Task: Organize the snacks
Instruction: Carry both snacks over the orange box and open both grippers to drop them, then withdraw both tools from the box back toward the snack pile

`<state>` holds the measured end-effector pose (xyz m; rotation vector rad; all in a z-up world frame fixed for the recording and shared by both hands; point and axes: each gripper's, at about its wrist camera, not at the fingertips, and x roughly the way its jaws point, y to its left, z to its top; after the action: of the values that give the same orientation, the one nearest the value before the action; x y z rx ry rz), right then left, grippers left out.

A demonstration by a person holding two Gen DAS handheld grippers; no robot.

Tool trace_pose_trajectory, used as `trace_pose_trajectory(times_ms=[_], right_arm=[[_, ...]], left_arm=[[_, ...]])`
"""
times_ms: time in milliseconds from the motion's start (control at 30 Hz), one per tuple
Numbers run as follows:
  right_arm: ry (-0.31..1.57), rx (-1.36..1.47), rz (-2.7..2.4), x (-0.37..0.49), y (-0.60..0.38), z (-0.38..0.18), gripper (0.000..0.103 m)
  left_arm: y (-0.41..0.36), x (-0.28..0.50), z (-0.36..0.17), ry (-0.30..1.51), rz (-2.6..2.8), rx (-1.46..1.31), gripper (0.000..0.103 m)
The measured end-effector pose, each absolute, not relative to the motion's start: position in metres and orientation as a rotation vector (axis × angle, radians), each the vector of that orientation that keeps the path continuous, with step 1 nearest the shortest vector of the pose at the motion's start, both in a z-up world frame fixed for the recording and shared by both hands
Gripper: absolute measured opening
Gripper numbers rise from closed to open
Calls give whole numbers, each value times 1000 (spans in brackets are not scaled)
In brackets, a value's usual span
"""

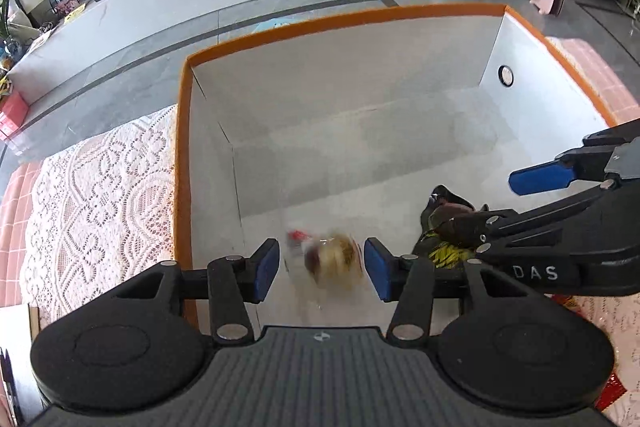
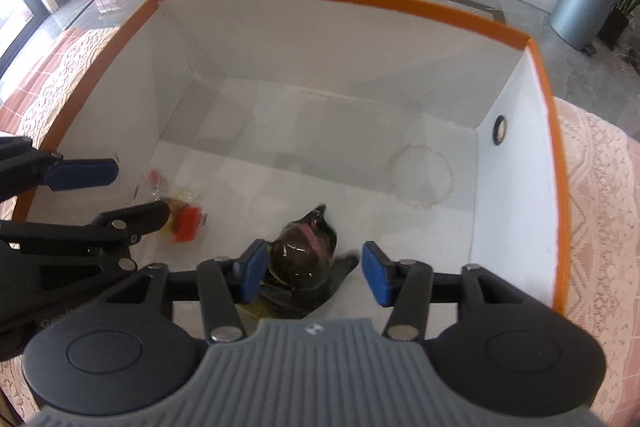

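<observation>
Counter (image 2: 600, 163) is covered by a pink lace cloth (image 1: 100, 187); a pink checked layer is seen under it at the left edge. A white box with orange rim (image 1: 182, 147) is set directly on the cloth and takes up most of the far part of the counter, reaching near the far edge. Something red and glossy (image 1: 610, 393) is seen on the cloth at the near right; what it is cannot be told.
</observation>
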<state>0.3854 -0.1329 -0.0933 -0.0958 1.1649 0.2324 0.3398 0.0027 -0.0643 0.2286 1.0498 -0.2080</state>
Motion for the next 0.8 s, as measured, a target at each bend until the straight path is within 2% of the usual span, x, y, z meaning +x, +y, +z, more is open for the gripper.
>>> trace_pose_trajectory(times_ms=[100,267,400,667,800], right_arm=[[1137,-95,228,379,-135,-82,57],[1083,-75,228,358,-144,-54,60],[1022,-52,236,334,-150,-25,67],[863,28,299,256,-169,29,74],[778,40,323,207,-174,41,78]], left_arm=[[3,331,-55,1023,-211,232,65],[6,307,-32,961,-199,214,65],[11,279,-10,909,-192,160,68],[22,205,31,804,-196,86,76],[23,164,34,772,-168,75,82]])
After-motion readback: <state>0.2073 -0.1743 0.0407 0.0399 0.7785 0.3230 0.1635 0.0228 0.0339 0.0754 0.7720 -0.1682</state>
